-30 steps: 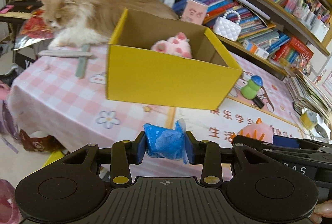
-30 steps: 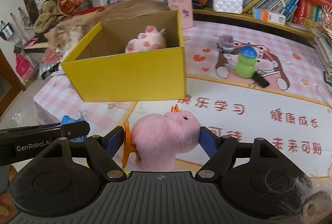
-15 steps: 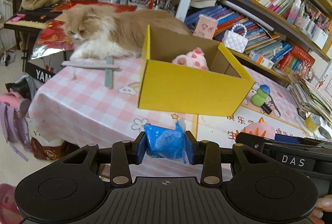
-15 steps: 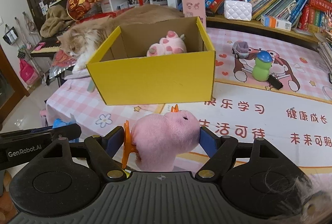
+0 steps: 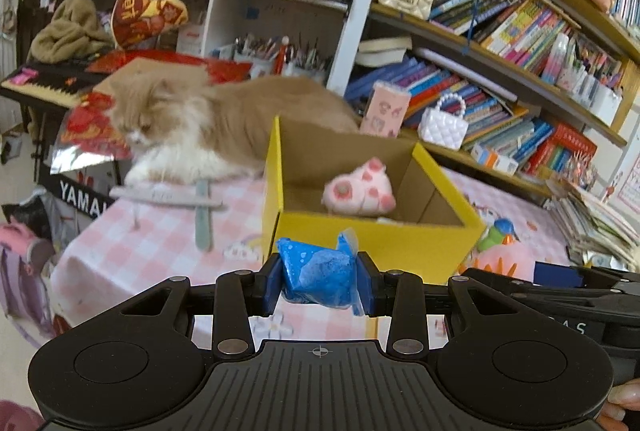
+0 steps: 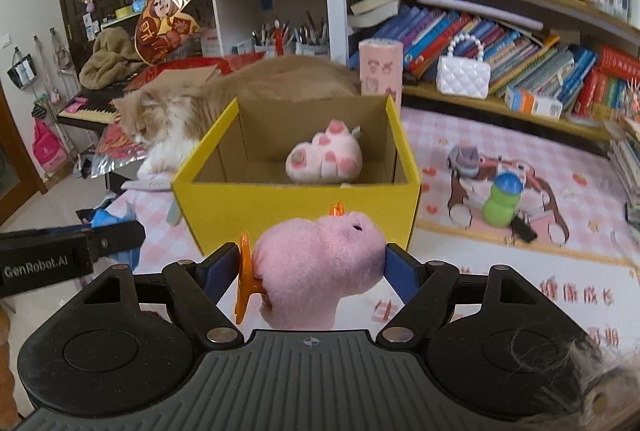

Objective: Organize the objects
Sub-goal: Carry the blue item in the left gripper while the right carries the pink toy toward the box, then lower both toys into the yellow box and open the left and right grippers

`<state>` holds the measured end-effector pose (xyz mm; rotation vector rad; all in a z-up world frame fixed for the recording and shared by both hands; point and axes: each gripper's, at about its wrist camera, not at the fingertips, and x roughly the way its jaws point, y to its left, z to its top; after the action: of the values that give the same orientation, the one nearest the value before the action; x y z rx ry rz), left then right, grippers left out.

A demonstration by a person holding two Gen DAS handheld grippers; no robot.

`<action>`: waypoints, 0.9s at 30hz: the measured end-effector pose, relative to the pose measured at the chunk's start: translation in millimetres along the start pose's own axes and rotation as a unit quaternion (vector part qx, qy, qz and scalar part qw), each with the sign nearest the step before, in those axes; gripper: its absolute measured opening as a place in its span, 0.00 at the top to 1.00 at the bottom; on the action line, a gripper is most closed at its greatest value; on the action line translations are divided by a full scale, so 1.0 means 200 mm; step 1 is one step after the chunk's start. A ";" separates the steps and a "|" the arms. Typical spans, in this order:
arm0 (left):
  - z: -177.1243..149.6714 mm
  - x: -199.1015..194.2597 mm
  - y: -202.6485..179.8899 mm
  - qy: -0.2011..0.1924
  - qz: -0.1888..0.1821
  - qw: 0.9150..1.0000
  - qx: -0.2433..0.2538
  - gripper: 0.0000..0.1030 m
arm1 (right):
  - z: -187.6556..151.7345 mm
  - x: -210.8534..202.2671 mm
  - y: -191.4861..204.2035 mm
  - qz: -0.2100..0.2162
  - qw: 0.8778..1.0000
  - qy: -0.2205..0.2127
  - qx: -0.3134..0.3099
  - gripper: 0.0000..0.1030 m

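Both grippers are carrying loads toward the yellow box [image 6: 296, 207]. The left gripper [image 5: 320, 281] is clamping a crumpled blue bag [image 5: 318, 277] between its pads. The right gripper [image 6: 316, 263] is pinching a pink plush toy [image 6: 320, 263] with orange trim, jaws standing wide because the toy is bulky.

The key relation: the box is sitting ahead of both grippers and lower, its open top facing up, so each load is going to have to clear the near yellow wall before release. In the right wrist view the box is lying dead ahead, near wall square to the fingers, and the toy is overlapping that wall's top edge. In the left wrist view the box is ahead but offset to the right, with a corner pointing toward the gripper. I'm judging the right hand as better lined up (closer too, probably, but the fisheye is making that hard to call).

A spotted pink plush [image 6: 326, 157] is already lying inside, toward the far right of the floor, so the near left of the box is looking free. A cat [image 6: 192, 103] is lying just behind the box's far left side (a paw reaching in is the risk here). A green toy [image 6: 502, 197] is standing on the tablecloth [image 6: 500, 251] right of the box, not yet collected.
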<state>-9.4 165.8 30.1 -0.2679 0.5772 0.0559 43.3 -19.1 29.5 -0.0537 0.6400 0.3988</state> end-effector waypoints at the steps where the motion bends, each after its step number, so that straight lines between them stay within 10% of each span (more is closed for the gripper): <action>1: 0.02 0.01 -0.01 -0.003 0.000 1.000 0.002 0.65 | 0.02 0.01 -0.01 0.000 1.000 -0.003 0.000 0.26; 27: 0.30 0.57 -0.10 0.010 0.036 0.999 -0.005 0.65 | 0.40 0.63 -0.20 0.023 0.998 0.008 -0.057 0.26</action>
<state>120.9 159.3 20.6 -0.2571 0.6073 0.1252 196.0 1.0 17.1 -0.1507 0.6356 0.4793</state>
